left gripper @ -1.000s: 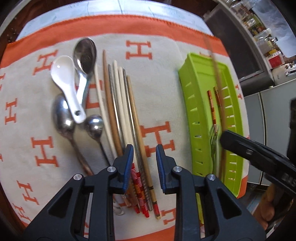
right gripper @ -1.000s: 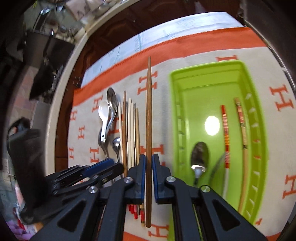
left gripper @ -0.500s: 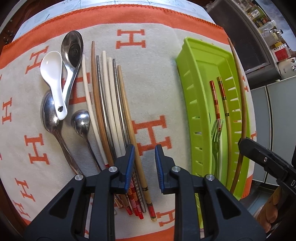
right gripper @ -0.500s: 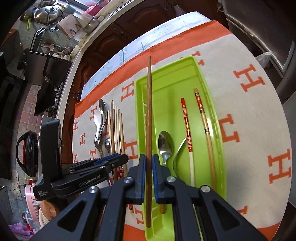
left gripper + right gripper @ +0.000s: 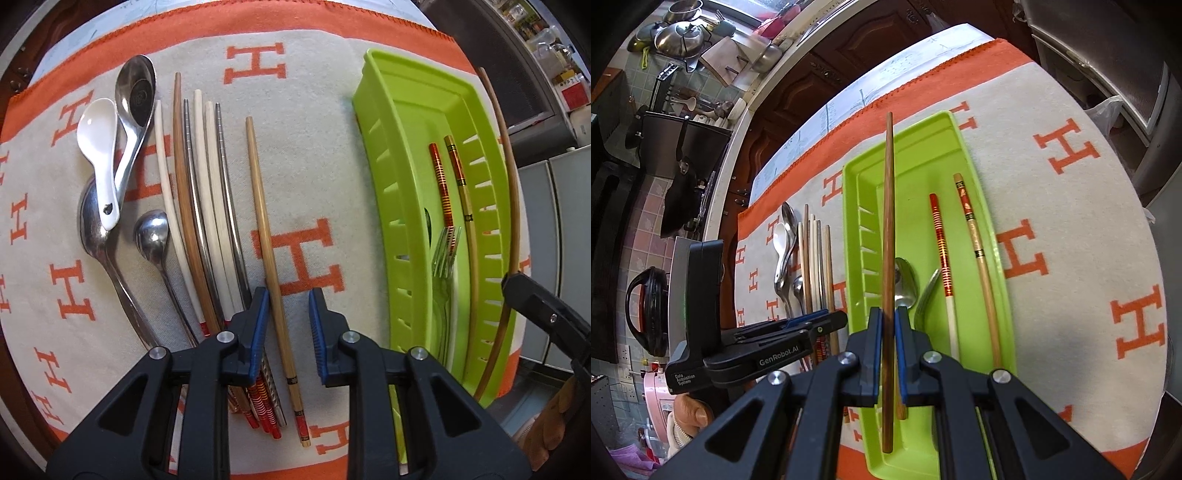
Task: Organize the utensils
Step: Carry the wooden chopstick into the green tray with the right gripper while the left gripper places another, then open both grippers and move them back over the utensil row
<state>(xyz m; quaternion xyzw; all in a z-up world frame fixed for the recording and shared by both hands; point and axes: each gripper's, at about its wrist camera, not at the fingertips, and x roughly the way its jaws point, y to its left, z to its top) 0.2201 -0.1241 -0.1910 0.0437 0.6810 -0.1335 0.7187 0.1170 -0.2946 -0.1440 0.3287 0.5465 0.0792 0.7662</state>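
Note:
A green slotted tray (image 5: 391,155) (image 5: 857,229) lies on the right of an orange-and-cream cloth; it holds a spoon (image 5: 905,280), a fork (image 5: 443,266) and two patterned chopsticks (image 5: 942,251). My right gripper (image 5: 887,328) is shut on a dark wooden chopstick (image 5: 888,236), held over the tray's left side. My left gripper (image 5: 286,321) is open, its jaws on either side of a tan chopstick (image 5: 264,221) lying on the cloth. Several more chopsticks (image 5: 199,206) and spoons (image 5: 110,158) lie to its left.
The cloth (image 5: 310,122) covers a table whose far edge meets dark wood cabinets (image 5: 820,85). A kitchen counter with pots (image 5: 679,37) is at far left in the right wrist view. Grey appliances (image 5: 554,206) stand beyond the tray.
My right gripper has carried the dark chopstick from beside the loose row to above the tray. My left gripper has moved closer to the cloth; the tan chopstick now lies apart from the row, between its jaws.

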